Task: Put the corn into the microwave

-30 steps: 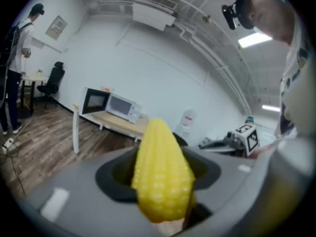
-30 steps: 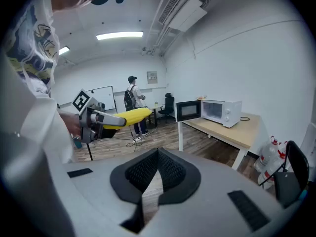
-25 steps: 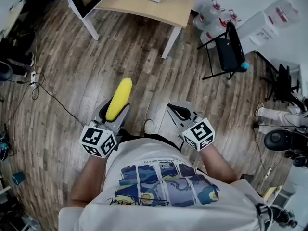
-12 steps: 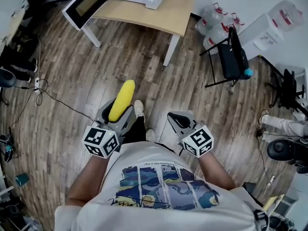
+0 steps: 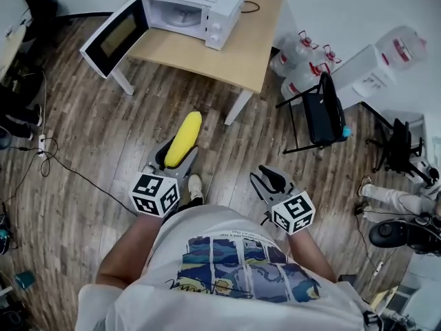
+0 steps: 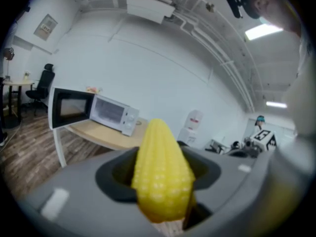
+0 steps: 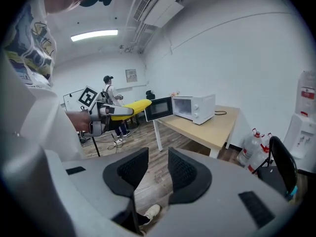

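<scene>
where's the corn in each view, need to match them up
Head view: corn just left of centre, pointing up toward the microwave.
Left gripper view: corn bottom centre, large.
Right gripper view: corn small, left of centre, beside the microwave's open door.
Shared landmark: the white microwave, door open, in all three.

Wooden table (image 5: pixel 207 55), black chair (image 5: pixel 321 110) beside water jugs (image 5: pixel 292 51) — cable (image 5: pixel 71 175) across plank floor (image 5: pixel 103 119).

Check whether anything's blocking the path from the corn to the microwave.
Nothing visible blocks it. The corn, held in the left gripper, faces only bare wooden floor up to the table. The microwave stands on that table with its door swung open to the side, leaving the cavity exposed.
</scene>
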